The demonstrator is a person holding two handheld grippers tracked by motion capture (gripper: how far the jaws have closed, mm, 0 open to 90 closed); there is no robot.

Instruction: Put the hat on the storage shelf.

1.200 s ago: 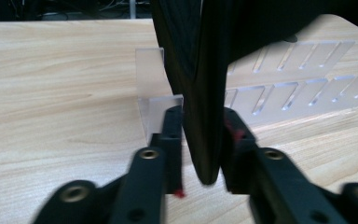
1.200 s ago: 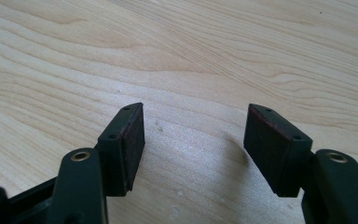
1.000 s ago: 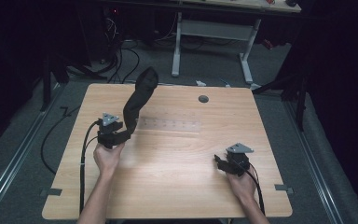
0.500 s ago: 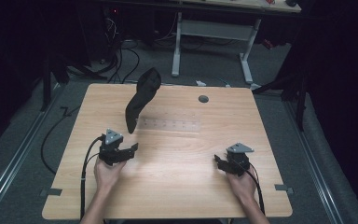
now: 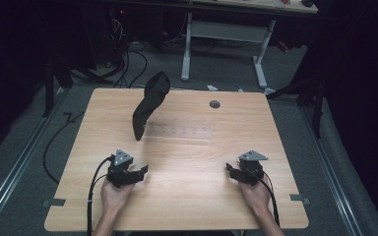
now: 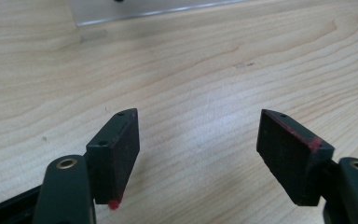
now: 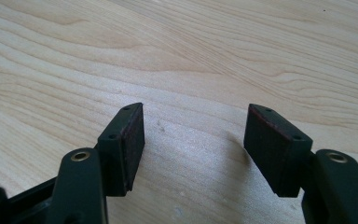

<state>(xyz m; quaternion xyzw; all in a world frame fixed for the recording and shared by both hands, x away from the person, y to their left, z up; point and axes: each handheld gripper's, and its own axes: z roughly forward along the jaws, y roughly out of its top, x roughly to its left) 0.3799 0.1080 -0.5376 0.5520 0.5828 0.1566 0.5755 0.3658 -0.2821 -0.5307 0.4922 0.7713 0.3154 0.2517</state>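
A long, curved black object stands tilted on its lower end at the left end of a clear strip lying mid-table. Nearer the front edge, my left gripper rests low over the wood, well apart from the black object. Its jaws have just been opening and stand open with nothing between them; the clear strip's edge shows far ahead of them. My right gripper sits at the front right, also open over bare wood.
The wooden table has a round cable hole near its far edge. Behind it stands a white desk frame, with cables on the dark floor. Cables trail from both grippers off the front edge.
My left gripper let go of the black object's lower end and pulled back toward the front edge, sinking to the table. The black object stays standing. The right gripper has not moved.
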